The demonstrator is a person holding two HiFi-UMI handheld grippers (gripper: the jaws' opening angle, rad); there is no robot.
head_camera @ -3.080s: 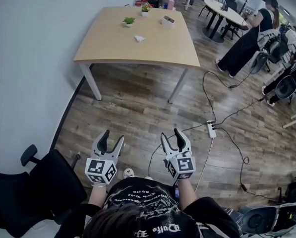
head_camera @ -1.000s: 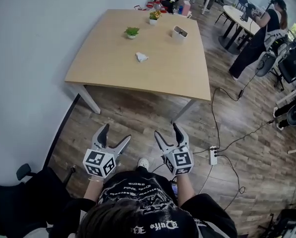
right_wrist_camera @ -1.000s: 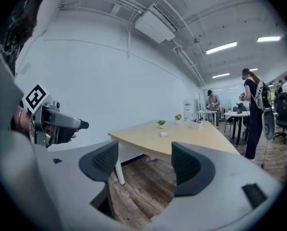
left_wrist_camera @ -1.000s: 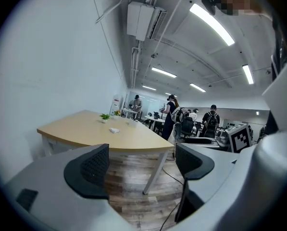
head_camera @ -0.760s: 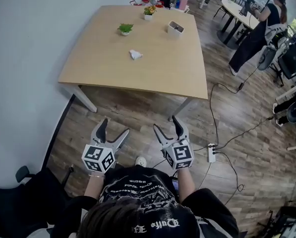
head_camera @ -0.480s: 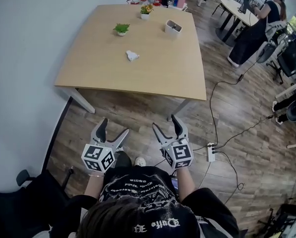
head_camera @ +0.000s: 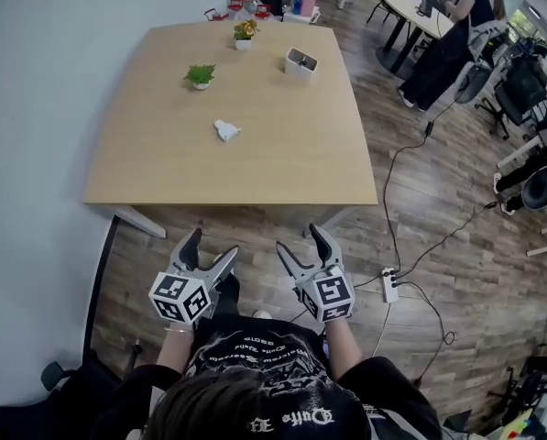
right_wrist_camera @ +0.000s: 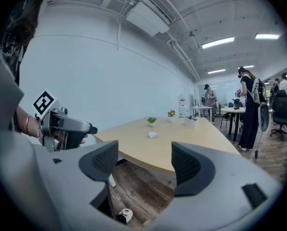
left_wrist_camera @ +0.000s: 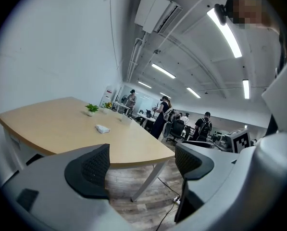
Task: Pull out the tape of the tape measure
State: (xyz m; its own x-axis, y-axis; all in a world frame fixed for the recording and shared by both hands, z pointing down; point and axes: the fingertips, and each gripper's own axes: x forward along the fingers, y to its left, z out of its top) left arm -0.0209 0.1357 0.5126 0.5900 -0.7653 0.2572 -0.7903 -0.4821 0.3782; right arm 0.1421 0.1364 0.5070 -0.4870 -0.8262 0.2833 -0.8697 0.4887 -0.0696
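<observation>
Possibly the tape measure (head_camera: 225, 131) sits well beyond both jaws.

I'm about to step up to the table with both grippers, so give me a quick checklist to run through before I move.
1. Left gripper open, nothing between its jaws: ok.
2. Right gripper open, nothing between its jaws: ok.
3. Table in reach: not ok; both grippers hang over the floor, short of its near edge.
4. Target identified: cannot tell; the white thing mid-table is too small to make out.
5. Room around the white thing: ok; the plant and the box stand farther back, apart from it.
6. Footing: probably ok; the power strip lies on the floor off to the right.
</observation>
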